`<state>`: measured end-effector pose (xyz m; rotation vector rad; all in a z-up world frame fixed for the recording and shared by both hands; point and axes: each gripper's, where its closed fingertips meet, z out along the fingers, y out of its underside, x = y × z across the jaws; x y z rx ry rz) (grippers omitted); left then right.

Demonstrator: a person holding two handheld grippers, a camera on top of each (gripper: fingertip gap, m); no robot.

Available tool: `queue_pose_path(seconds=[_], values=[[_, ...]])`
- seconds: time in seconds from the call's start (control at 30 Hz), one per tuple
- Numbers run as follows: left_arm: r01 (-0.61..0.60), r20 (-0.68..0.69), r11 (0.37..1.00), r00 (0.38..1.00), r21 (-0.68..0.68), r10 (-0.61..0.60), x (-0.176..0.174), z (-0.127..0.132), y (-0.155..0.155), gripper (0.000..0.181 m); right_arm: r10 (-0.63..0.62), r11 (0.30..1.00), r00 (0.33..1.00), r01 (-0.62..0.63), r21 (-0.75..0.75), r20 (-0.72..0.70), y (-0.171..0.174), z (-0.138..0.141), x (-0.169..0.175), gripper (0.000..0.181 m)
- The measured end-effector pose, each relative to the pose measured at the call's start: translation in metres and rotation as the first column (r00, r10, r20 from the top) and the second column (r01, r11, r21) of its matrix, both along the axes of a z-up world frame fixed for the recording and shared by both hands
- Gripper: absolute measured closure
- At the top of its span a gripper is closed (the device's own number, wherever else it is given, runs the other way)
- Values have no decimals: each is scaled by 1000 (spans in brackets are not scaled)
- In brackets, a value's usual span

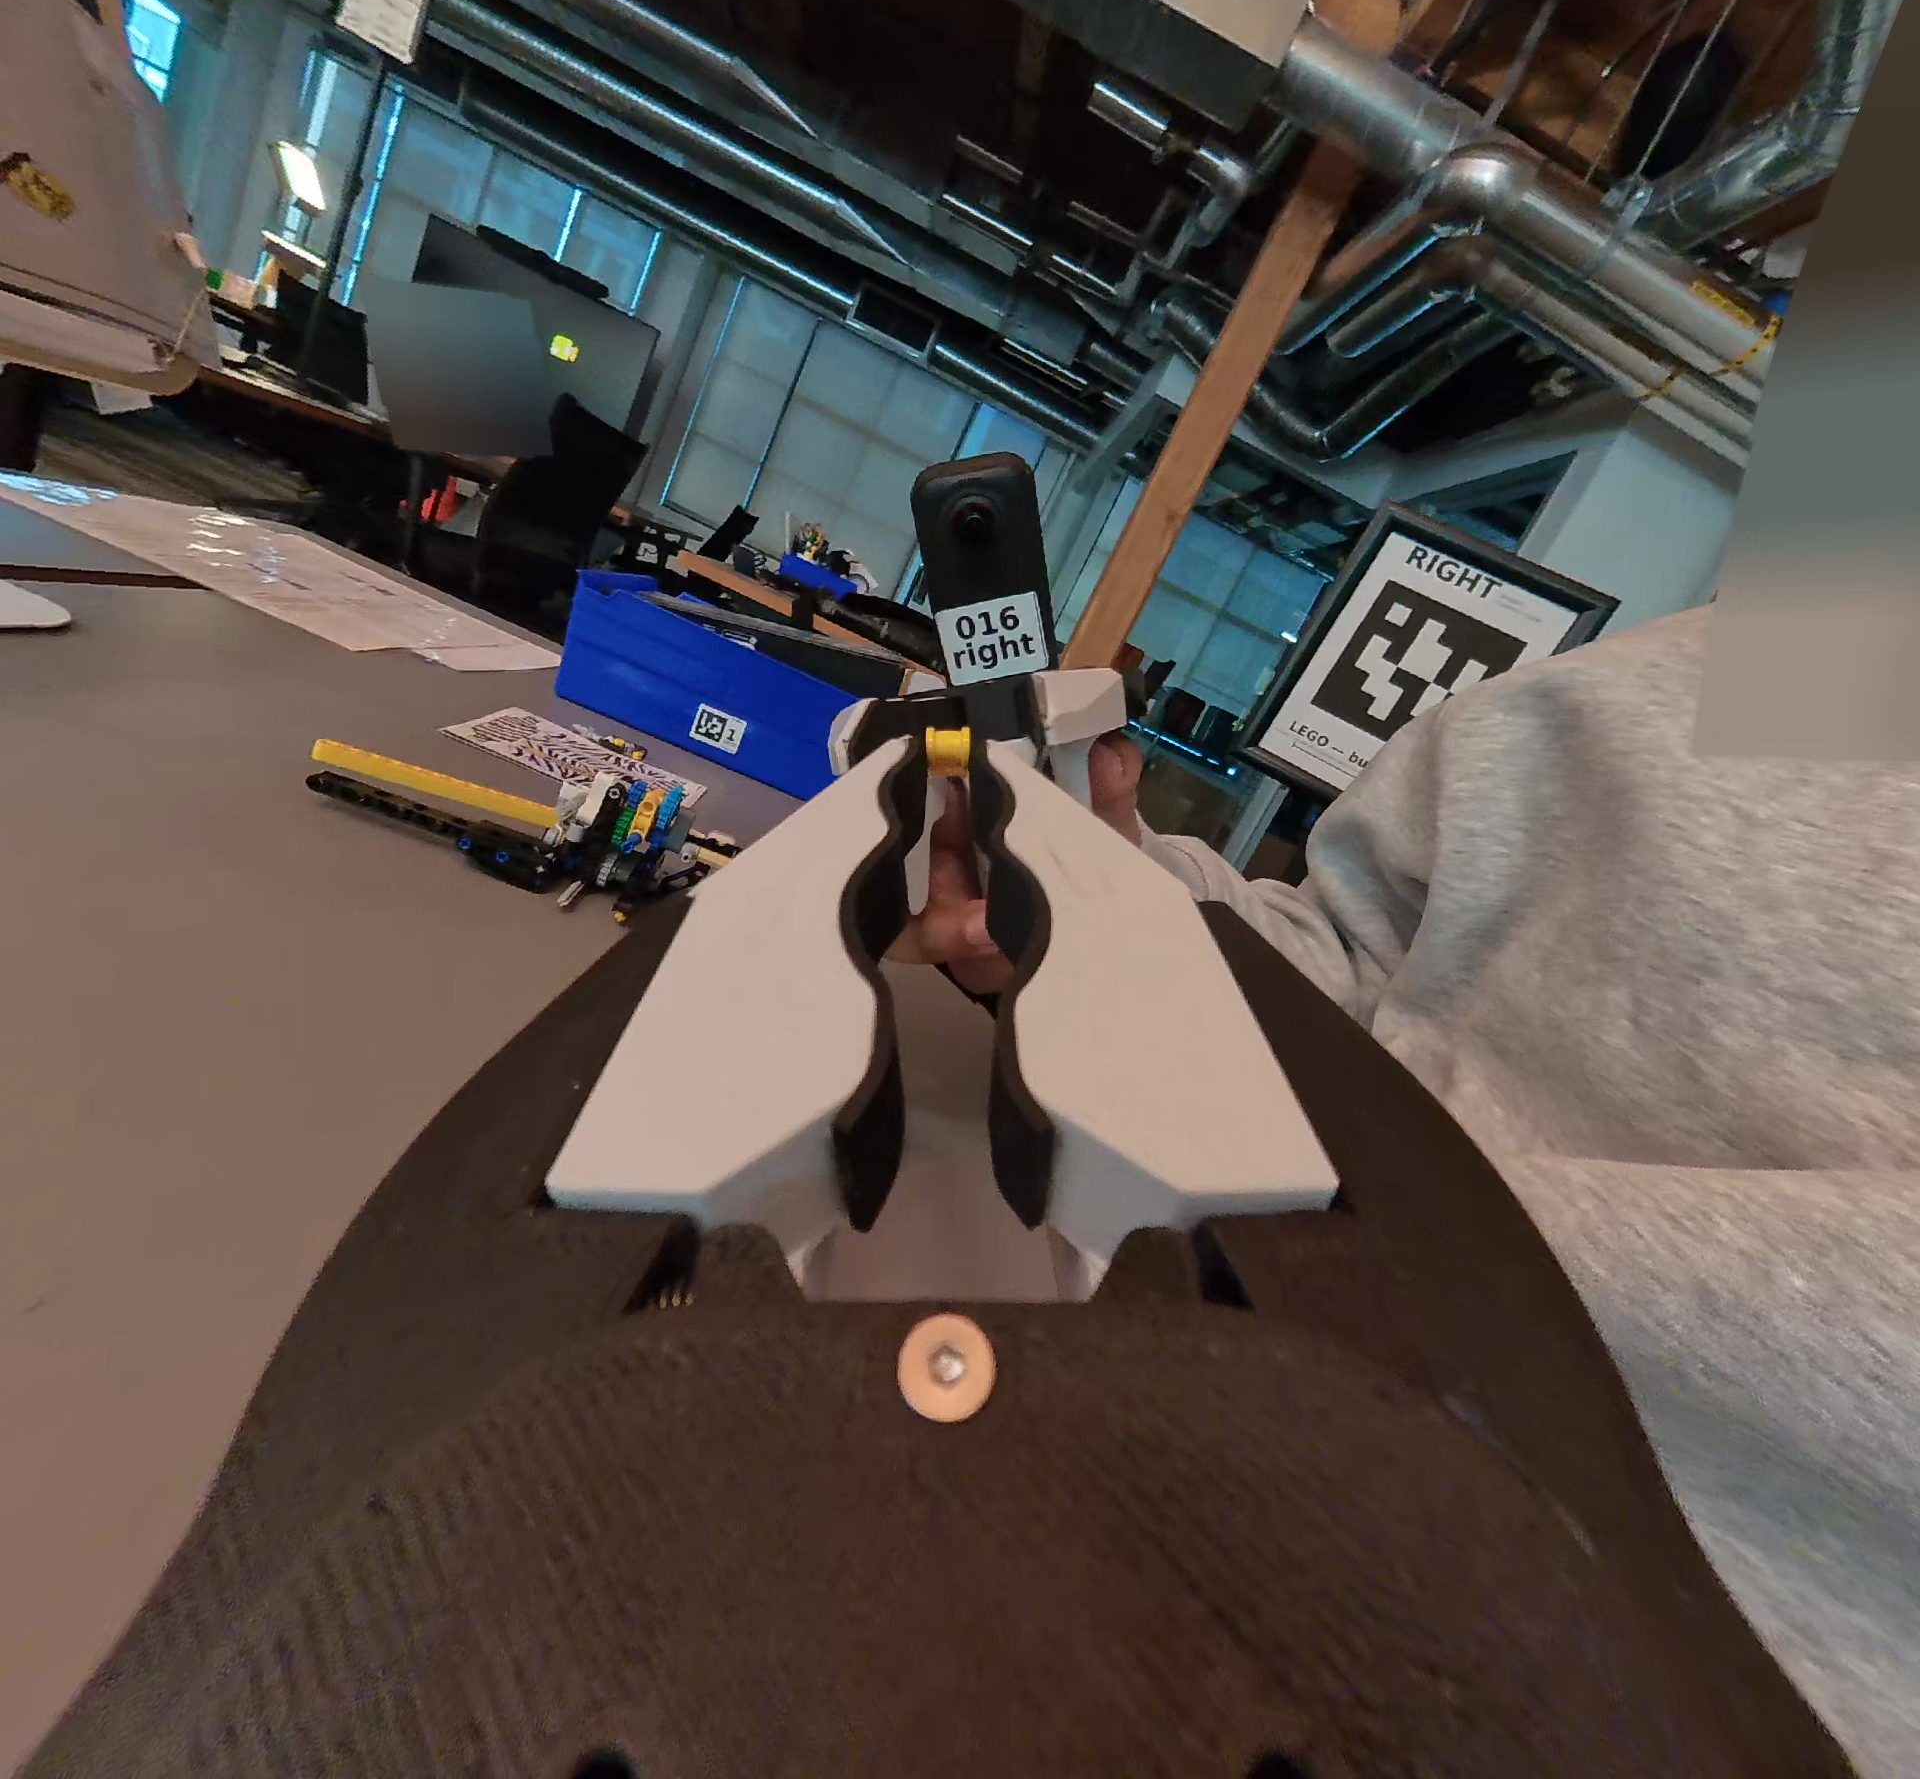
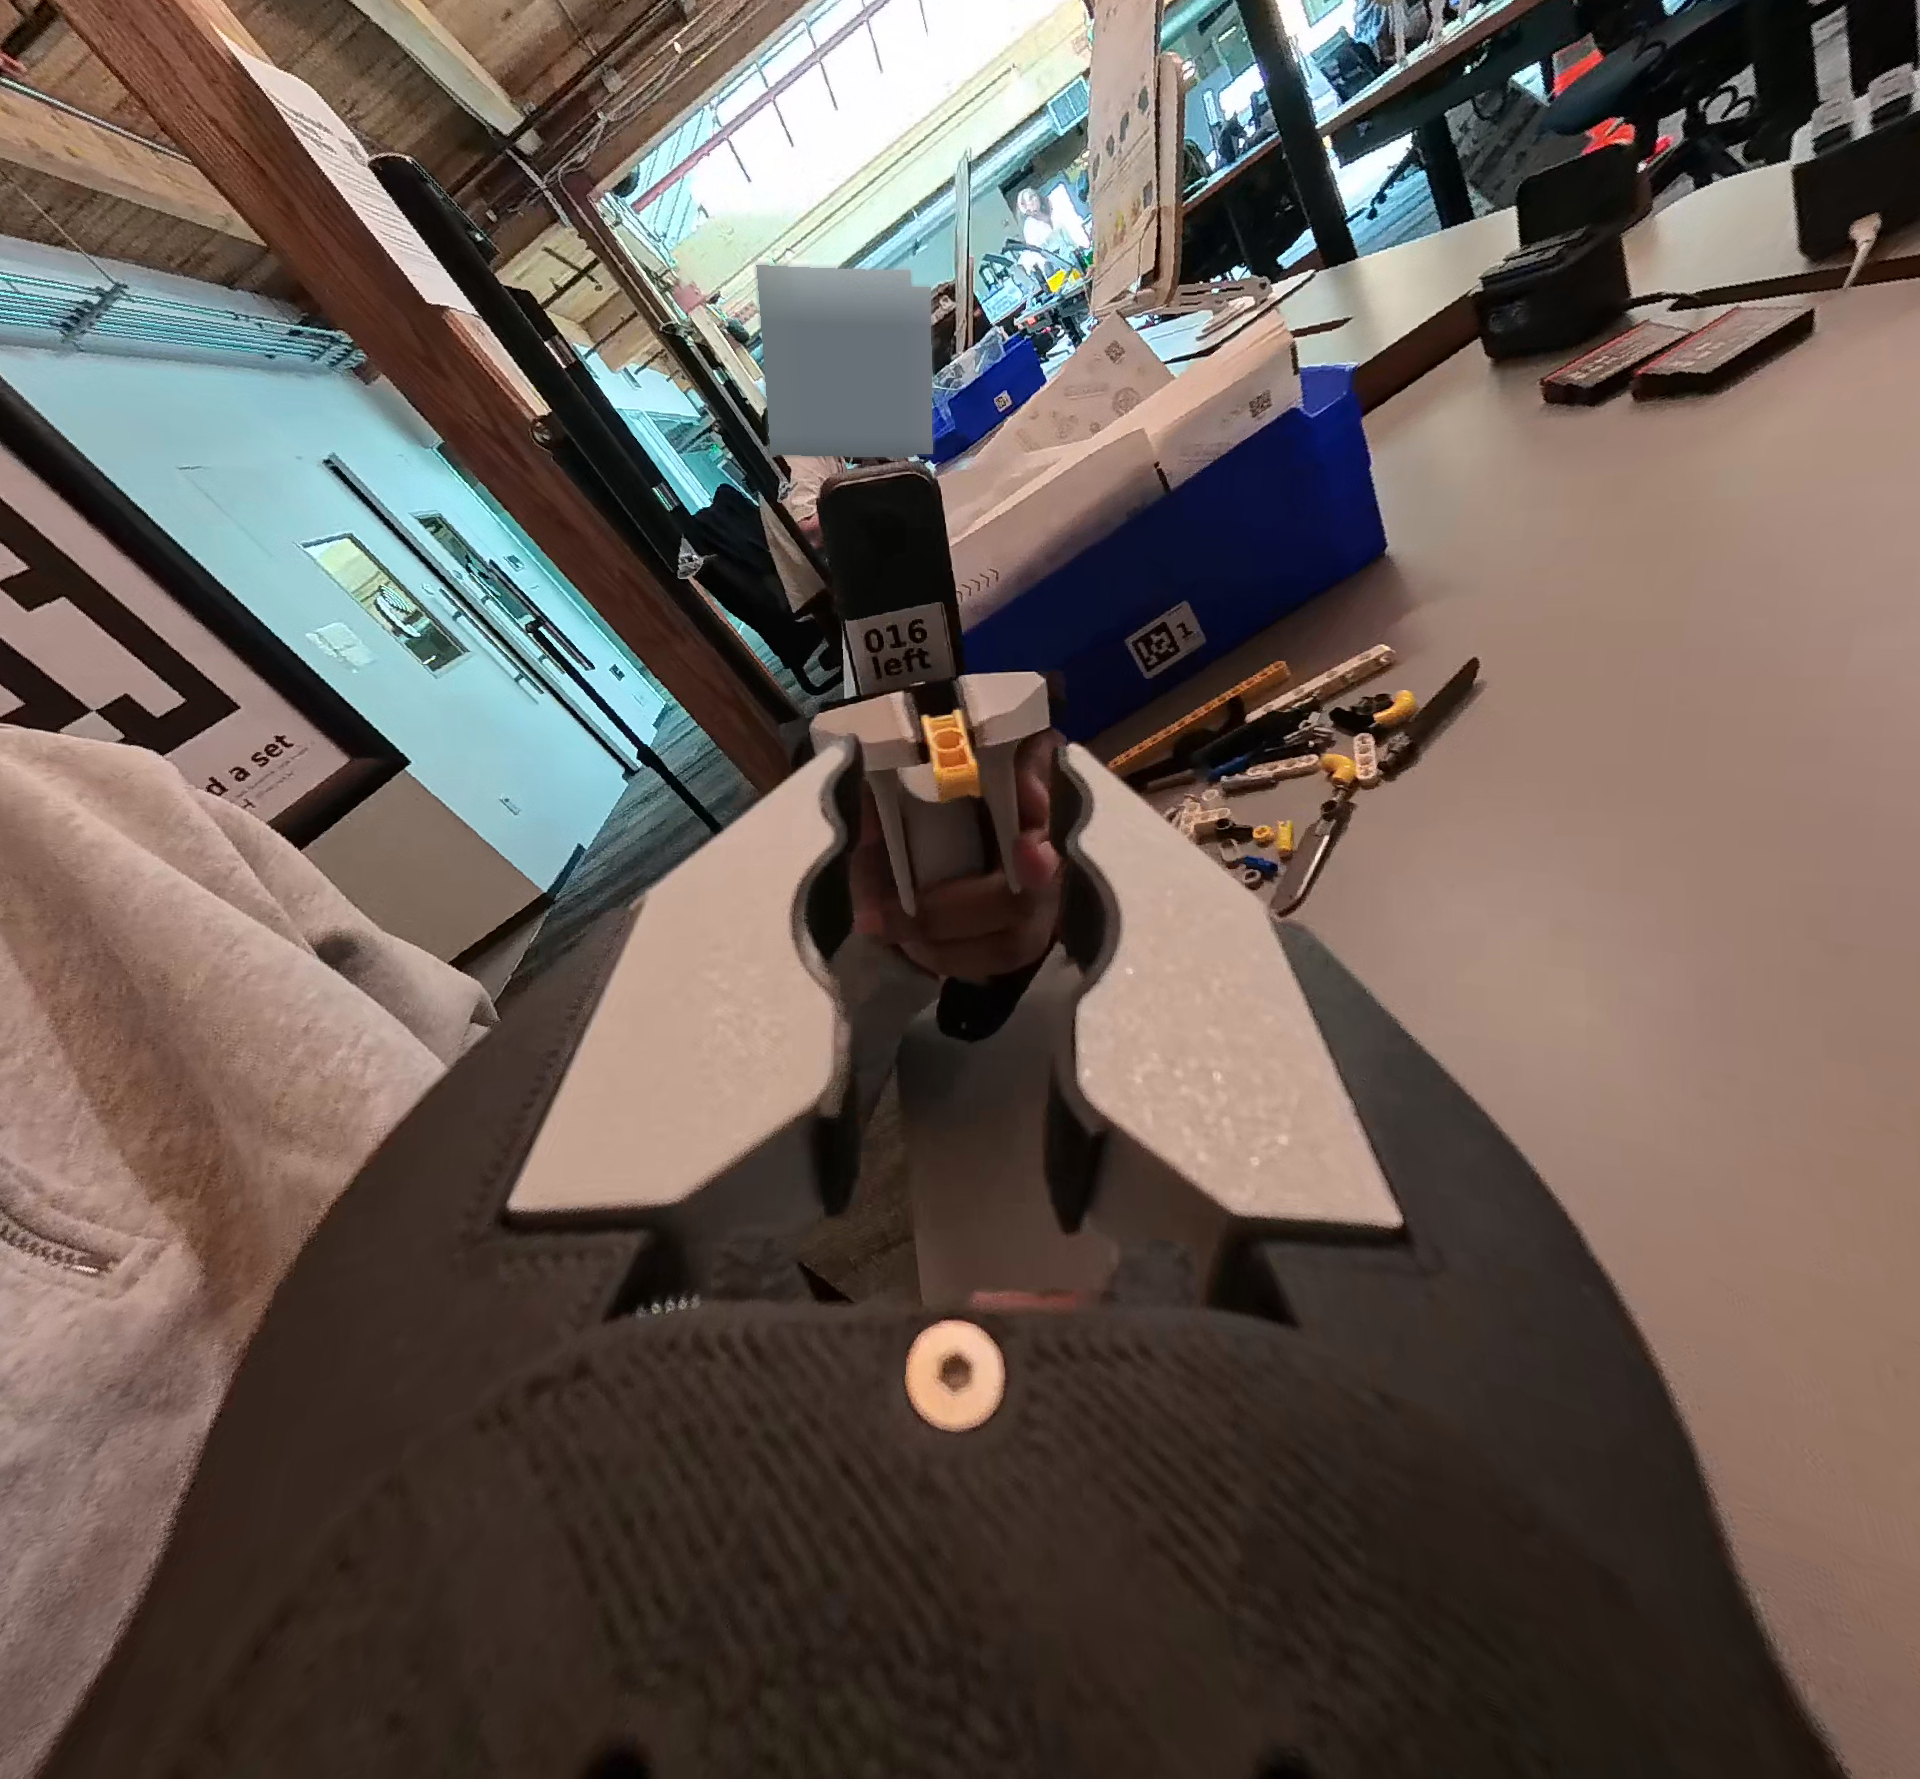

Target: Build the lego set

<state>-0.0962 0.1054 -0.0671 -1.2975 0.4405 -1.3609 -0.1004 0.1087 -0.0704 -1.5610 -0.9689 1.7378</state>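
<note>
My left gripper [image 1: 948,759] is shut on a small yellow lego piece [image 1: 948,750] at its fingertips and holds it up above the table. My right gripper [image 2: 961,773] faces it head-on. Its jaws are open and stand to either side of the left gripper's tips and the yellow piece [image 2: 951,755]. A partly built model [image 1: 613,830], with a long yellow beam, a black beam and coloured gears, lies on the grey table [image 1: 260,1002] to the left. Loose lego parts [image 2: 1299,763] lie scattered on the table to the right.
A blue bin [image 1: 707,680] stands behind the model; it also shows in the right wrist view [image 2: 1195,566], holding white booklets. A patterned sheet [image 1: 540,742] lies by the model. Black boxes [image 2: 1558,285] sit at the far right. A grey sleeve [image 1: 1558,898] is beside the grippers. Less than 4 cm separates the two grippers' tips. From either gripper's tips it is about 25 cm to the partly built model [image 1: 613,830].
</note>
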Motion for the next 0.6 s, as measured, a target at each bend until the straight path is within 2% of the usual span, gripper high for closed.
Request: queue_pose_path(seconds=[0.2, 0.37, 0.53, 0.6], values=[[24, 2, 1000, 1000, -4, -24, 3, 0, -2, 177, 29, 999, 999, -30, -18, -28, -1, 0, 4, 173], [32, 0, 999, 999, -4, -32, 6, 0, -3, 177, 32, 999, 999, -32, 8, -16, -2, -1, 3, 168], [16, -5, 999, 1000, -30, -16, 6, -2, 1, 177, 28, 998, 1000, -28, 55, 12, -3, -3, 3, 175], [-43, -15, 998, 999, -46, 43, 4, -4, 8, 163, 10, 996, 1000, -11, 85, 15, 3, -1, 7, 175]])
